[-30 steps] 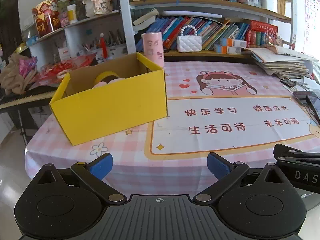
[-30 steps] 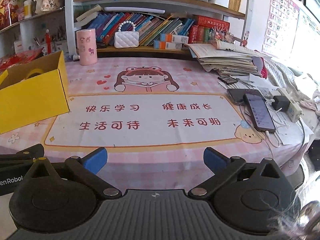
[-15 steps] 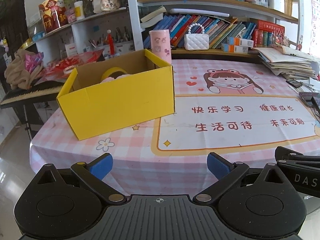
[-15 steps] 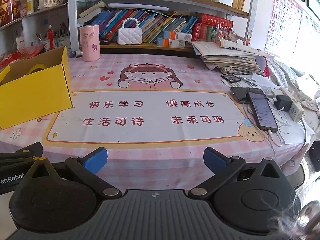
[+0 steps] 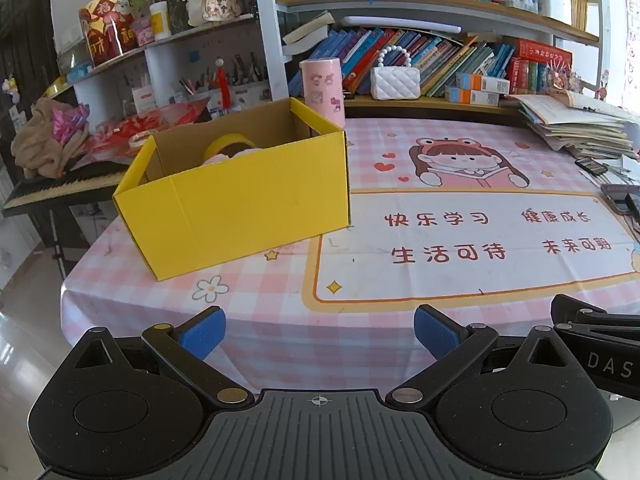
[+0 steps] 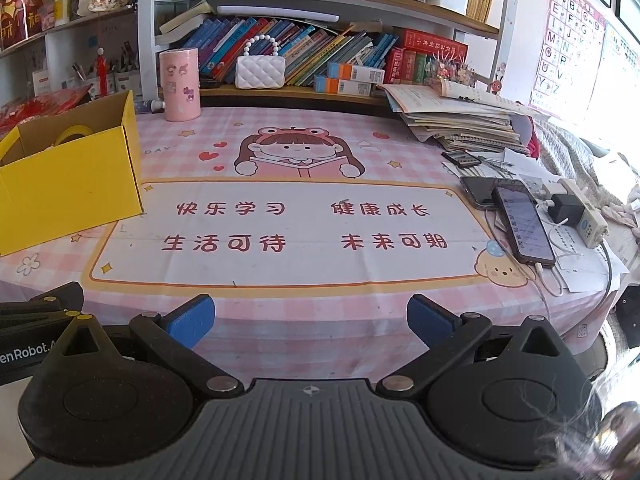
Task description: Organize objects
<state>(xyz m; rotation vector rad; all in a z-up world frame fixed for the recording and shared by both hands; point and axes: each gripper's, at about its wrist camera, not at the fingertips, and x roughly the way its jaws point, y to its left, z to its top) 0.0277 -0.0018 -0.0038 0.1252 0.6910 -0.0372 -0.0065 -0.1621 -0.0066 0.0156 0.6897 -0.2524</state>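
Left gripper [image 5: 319,330]: fingers spread wide, blue pads [image 5: 202,332] facing each other, nothing held and nothing touched. It sits off the near edge of the worktop [image 5: 440,236], aimed across the cloth.

Right gripper [image 6: 310,320]: fingers likewise spread wide, blue pads [image 6: 191,320] bare, gripping nothing. It sits just beside the left gripper, off the same near edge.

The yellow box [image 5: 240,196] stands open-topped on the left part of the worktop, turned at an angle. It is corrugated card, yellow outside, brown inside. A yellow tape roll [image 5: 228,146] and a pale pink item lie inside; the near wall hides most of both.

Behind the box a pink cylinder [image 6: 179,84] with cartoon stickers stands upright at the rear edge. A white quilted purse [image 6: 260,72] with a bead handle sits on the shelf. On the right side lie a paper stack [image 6: 460,120], two phones [image 6: 524,224] and a power strip [image 6: 584,216]. The cloth is pink check with a printed panel.
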